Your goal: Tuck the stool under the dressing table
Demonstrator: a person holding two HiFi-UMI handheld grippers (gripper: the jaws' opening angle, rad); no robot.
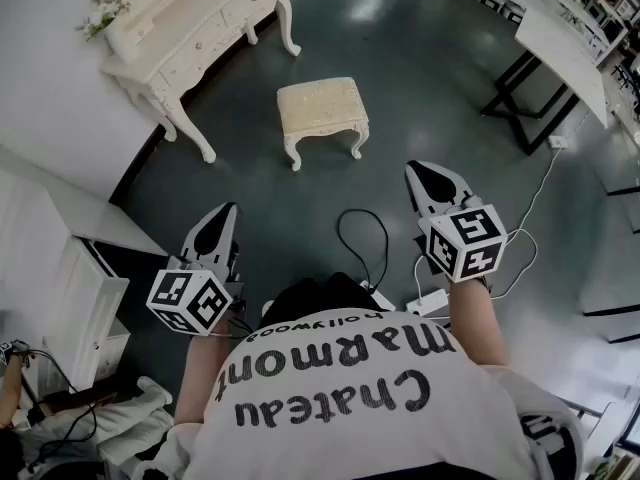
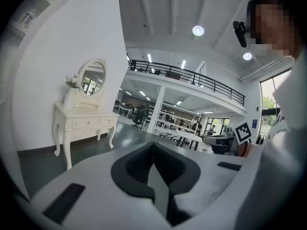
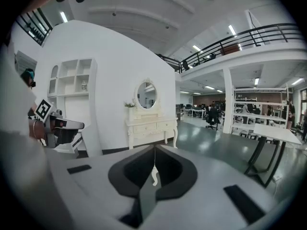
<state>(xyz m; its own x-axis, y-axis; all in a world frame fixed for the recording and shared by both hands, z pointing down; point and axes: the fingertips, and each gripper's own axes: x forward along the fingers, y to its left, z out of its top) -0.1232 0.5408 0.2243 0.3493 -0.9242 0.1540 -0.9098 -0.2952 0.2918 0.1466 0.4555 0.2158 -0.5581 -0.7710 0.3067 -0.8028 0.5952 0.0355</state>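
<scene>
I'd bring the left claw (image 1: pixel 222 216) and right claw (image 1: pixel 420 173), both shut and empty, to opposite sides of the cream cushioned stool (image 1: pixel 322 111), which stands well clear of the white mirrored dressing table (image 1: pixel 190 28), and push squarely.

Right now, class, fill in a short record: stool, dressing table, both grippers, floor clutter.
Stool: cream cushioned seat, curved white legs, standing on the dark floor apart from the table, not tucked in
Dressing table: white, carved, with oval mirror, against the wall
Left gripper: fingers shut, empty, short of the stool
Right gripper: fingers shut, empty, short of the stool
Floor clutter: black cable loop, white power strip
</scene>
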